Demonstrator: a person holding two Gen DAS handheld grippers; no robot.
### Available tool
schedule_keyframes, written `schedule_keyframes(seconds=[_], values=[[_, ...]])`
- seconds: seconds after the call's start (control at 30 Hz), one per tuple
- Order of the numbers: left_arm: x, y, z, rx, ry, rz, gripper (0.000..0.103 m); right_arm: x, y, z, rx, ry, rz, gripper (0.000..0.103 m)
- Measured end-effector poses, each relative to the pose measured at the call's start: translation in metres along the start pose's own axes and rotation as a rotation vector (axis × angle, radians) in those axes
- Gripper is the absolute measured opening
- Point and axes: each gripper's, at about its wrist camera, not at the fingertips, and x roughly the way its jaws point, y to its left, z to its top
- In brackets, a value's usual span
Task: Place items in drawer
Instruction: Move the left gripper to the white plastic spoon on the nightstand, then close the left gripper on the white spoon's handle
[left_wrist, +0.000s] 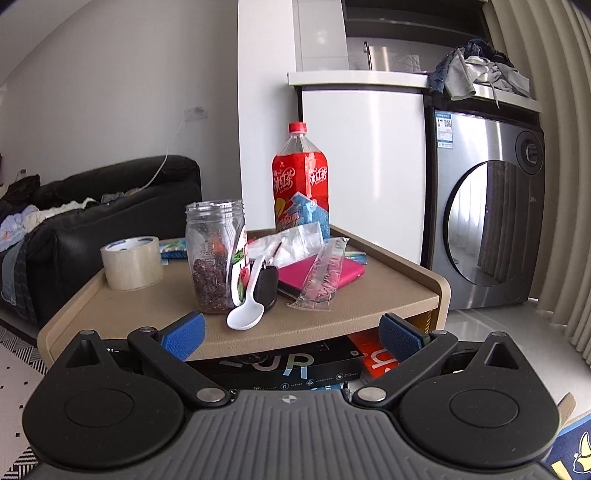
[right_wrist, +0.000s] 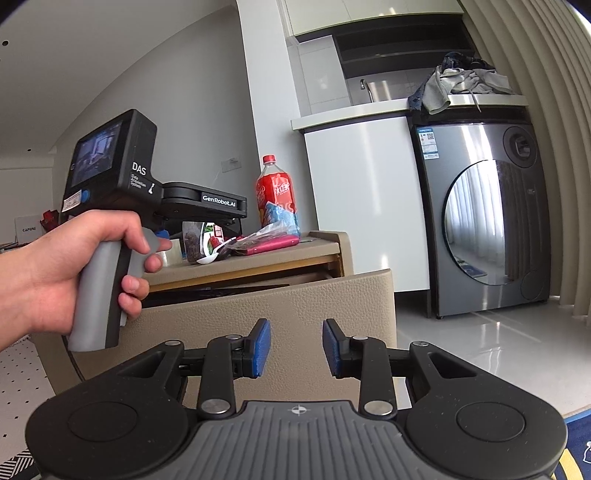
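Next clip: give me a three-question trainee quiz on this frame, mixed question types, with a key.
1. True or false: the beige cabinet drawer is pulled open.
2. Which touches the clear plastic jar of dark dried fruit? A) white plastic spoon B) roll of tan packing tape C) red iced-tea bottle
3. Fill in: the left gripper and right gripper both hold ____.

Key: 1 true; 2 A; 3 nothing, both are open.
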Motion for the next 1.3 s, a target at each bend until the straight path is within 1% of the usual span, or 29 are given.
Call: schedule_keyframes(seconds=[0.07, 0.17, 0.27, 0.33, 0.43, 0.67, 0.73, 0.83, 0.9, 0.97, 1.03, 1.1, 1.2, 1.3], values=[[0.006, 0.005, 0.007, -0.042, 0.024, -0.007, 0.103, -0.001, -0.003, 0.002, 0.014, -0.001, 0.010, 0.035], [0.014, 0.014, 0.018, -0.100, 0.077, -0.029, 0.103, -0.001, -0.005, 0.003, 0.017, -0.012, 0.001, 0.035], [0.027, 0.019, 0.026, -0.103, 0.107, -0.015, 0.103, 0.001, -0.009, 0.003, 0.035, 0.001, 0.008, 0.035], [0.037, 0.026, 0.032, -0.136, 0.127, -0.012, 0.103, 0.001, -0.012, 0.004, 0.038, 0.004, 0.005, 0.035], [0.049, 0.036, 0.038, -0.180, 0.139, -0.051, 0.103, -0.001, -0.013, 0.004, 0.041, -0.004, -0.004, 0.035], [0.082, 0.045, 0.041, -0.183, 0.237, -0.035, 0.101, 0.001, -0.015, 0.004, 0.046, -0.001, -0.005, 0.035], [0.089, 0.048, 0.039, -0.183, 0.251, -0.041, 0.100, 0.001, -0.015, 0.004, 0.046, 0.000, -0.005, 0.035], [0.097, 0.048, 0.040, -0.136, 0.275, -0.036, 0.097, 0.002, -0.016, 0.004, 0.041, 0.001, -0.015, 0.035], [0.100, 0.050, 0.039, -0.141, 0.286, -0.047, 0.092, 0.002, -0.017, 0.003, 0.036, -0.007, -0.034, 0.035], [0.103, 0.053, 0.039, -0.156, 0.297, -0.062, 0.089, 0.004, -0.020, 0.003, 0.045, -0.001, -0.031, 0.035], [0.105, 0.054, 0.039, -0.167, 0.301, -0.064, 0.087, 0.005, -0.022, 0.003, 0.054, 0.006, -0.026, 0.035], [0.107, 0.055, 0.038, -0.173, 0.304, -0.060, 0.082, 0.006, -0.021, 0.002, 0.049, 0.008, -0.030, 0.035], [0.110, 0.054, 0.037, -0.150, 0.320, -0.042, 0.078, 0.004, -0.019, 0.003, 0.035, 0.002, -0.039, 0.035], [0.110, 0.054, 0.036, -0.131, 0.319, -0.043, 0.077, 0.002, -0.016, 0.002, 0.017, -0.012, -0.065, 0.035]])
